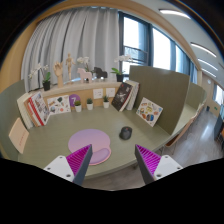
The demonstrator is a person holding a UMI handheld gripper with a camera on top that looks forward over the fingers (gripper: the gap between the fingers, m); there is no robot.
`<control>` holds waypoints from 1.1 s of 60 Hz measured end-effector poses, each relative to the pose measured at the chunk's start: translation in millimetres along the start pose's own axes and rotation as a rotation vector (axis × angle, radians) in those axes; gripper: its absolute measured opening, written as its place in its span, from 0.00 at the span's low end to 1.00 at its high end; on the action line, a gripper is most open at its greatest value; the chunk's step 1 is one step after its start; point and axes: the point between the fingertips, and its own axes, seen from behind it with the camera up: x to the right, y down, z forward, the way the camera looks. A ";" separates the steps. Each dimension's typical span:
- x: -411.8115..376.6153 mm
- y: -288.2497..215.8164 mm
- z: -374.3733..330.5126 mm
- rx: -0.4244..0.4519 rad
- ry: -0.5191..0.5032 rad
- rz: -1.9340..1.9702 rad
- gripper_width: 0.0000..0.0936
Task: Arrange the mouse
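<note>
A dark computer mouse lies on the pale green table, to the right of a round lilac mouse mat. The mouse is off the mat, a short way from its right edge. My gripper is held back from the table's front edge, with its two magenta-padded fingers wide apart and nothing between them. The mat lies just beyond the left finger and the mouse lies beyond the gap, nearer the right finger.
Books and picture cards lean along the green partition at the table's back and sides, with small potted plants among them. A shelf with figurines stands behind, then curtains and windows.
</note>
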 end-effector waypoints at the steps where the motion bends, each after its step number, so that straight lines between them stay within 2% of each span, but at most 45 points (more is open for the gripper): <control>1: 1.9 4.0 0.2 -0.011 0.003 -0.002 0.92; 14: 45.8 67.0 38.3 -0.101 0.000 -0.056 0.92; 27: 92.7 94.5 99.5 -0.165 -0.055 -0.121 0.92; 50: 92.8 74.4 246.1 -0.238 -0.281 -0.183 0.91; 66: 64.9 54.7 306.5 -0.283 -0.388 -0.234 0.89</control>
